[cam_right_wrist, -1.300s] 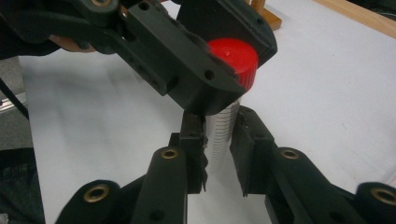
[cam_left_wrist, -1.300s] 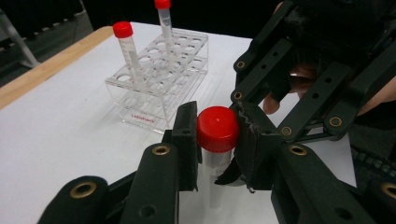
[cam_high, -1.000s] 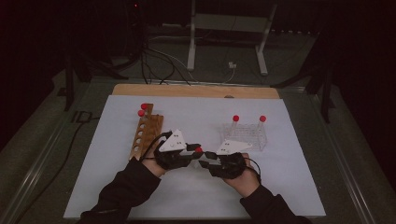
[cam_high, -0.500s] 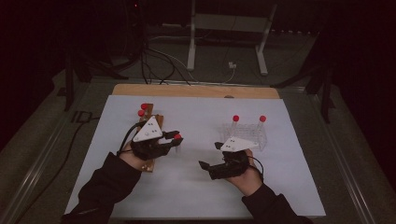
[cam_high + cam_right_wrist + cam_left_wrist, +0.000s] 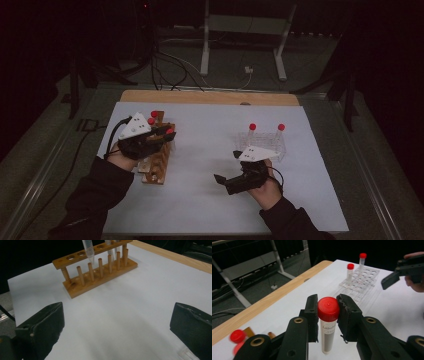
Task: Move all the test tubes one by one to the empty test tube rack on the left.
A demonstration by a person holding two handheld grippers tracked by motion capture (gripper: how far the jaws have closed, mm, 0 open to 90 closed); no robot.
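Note:
My left gripper [image 5: 167,134] is shut on a red-capped tube [image 5: 328,315], gripping it just under the cap, upright above the wooden rack [image 5: 156,167] at the left. In the right gripper view the tube's pointed end [image 5: 88,250] hangs at the height of the wooden rack's [image 5: 100,277] top bar. Two more red caps [image 5: 152,117] stand at that rack's far end. My right gripper [image 5: 227,167] sits at centre right; its jaws have just been opening and stand wide apart with nothing between them [image 5: 117,325]. Behind it is a clear rack [image 5: 265,142] holding two red-capped tubes [image 5: 252,127].
A white sheet [image 5: 210,150] covers the table, with a wooden strip [image 5: 210,96] along the far edge. Beyond it are a metal stand [image 5: 205,45] and cables on the floor. The right gripper [image 5: 397,275] shows at the left gripper view's right edge.
The left gripper has carried the tube from the middle of the table leftward and up to above the wooden rack. The right gripper's jaws have opened and it has stayed about where it was.

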